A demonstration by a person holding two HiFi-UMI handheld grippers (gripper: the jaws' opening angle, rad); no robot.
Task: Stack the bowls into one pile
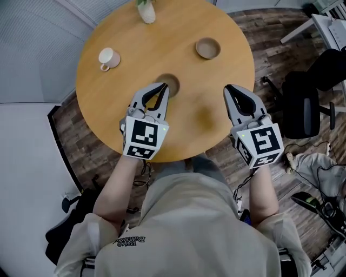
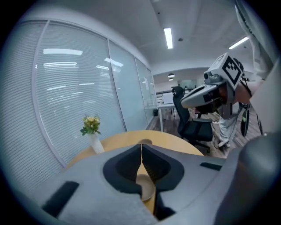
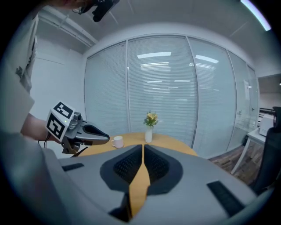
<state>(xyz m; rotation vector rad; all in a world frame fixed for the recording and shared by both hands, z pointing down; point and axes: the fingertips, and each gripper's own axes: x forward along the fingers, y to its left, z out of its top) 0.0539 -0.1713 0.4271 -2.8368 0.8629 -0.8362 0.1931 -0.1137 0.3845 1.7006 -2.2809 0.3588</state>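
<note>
Bowls sit apart on the round light-wood table (image 1: pixel 108 103). One small round brown bowl (image 1: pixel 208 48) lies toward the far right, well clear of both tools. A second small brown bowl (image 1: pixel 173 82) lies near the middle, partly covered by the tip of the grey left gripper (image 1: pixel 162 86). That gripper hangs over the second small brown bowl with its jaws pressed together and nothing between them; in the left gripper view the bowl's tan rim (image 2: pixel 145 186) shows below, through the gap behind the closed tips. The grey right gripper (image 1: pixel 228 87) hovers over bare wood to the right of the second bowl and nearer than the far one. Its jaws are likewise closed tip to tip and empty, and only tabletop shows through the gap in the right gripper view. Each gripper carries its cube of black-and-white square markers toward the person. A white handled cup (image 1: pixel 108 58) stands at the table's far left, and a white vase (image 1: pixel 146 11) of yellow flowers (image 3: pixel 151 118) stands at the far edge. A black office chair (image 1: pixel 303 105) stands on the wood-plank floor to the right of the table.
</note>
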